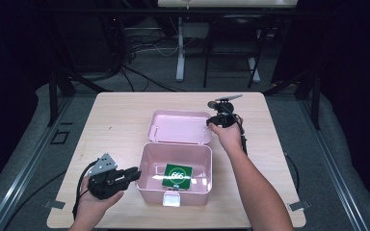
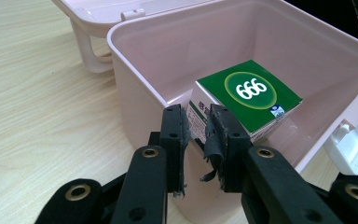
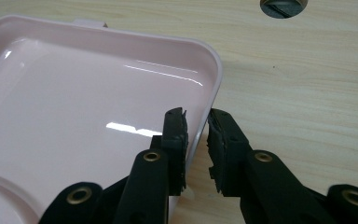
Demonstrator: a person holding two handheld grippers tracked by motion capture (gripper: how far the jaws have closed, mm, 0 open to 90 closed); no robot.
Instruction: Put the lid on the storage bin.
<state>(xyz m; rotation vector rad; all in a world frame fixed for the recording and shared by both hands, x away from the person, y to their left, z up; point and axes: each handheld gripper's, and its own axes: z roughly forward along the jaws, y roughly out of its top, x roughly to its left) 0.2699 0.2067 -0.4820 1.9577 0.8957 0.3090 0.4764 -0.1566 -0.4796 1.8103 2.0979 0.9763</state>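
Pink box (image 1: pixel 147 166), lid (image 1: pixel 179 126) thrown back toward 12 o'clock, holds one green carton (image 1: pixel 177 176). The left gripper (image 2: pixel 198 123), at the box's 9 o'clock, pinches its near wall, steadying it. The right gripper (image 3: pixel 196 122) straddles the lid's rim at 3 o'clock, jaws narrowly apart, contact uncertain, apparently to swing it shut.

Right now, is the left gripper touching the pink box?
Touching. The left gripper view shows the left gripper with both jaws clamped on the wall of the pink box.
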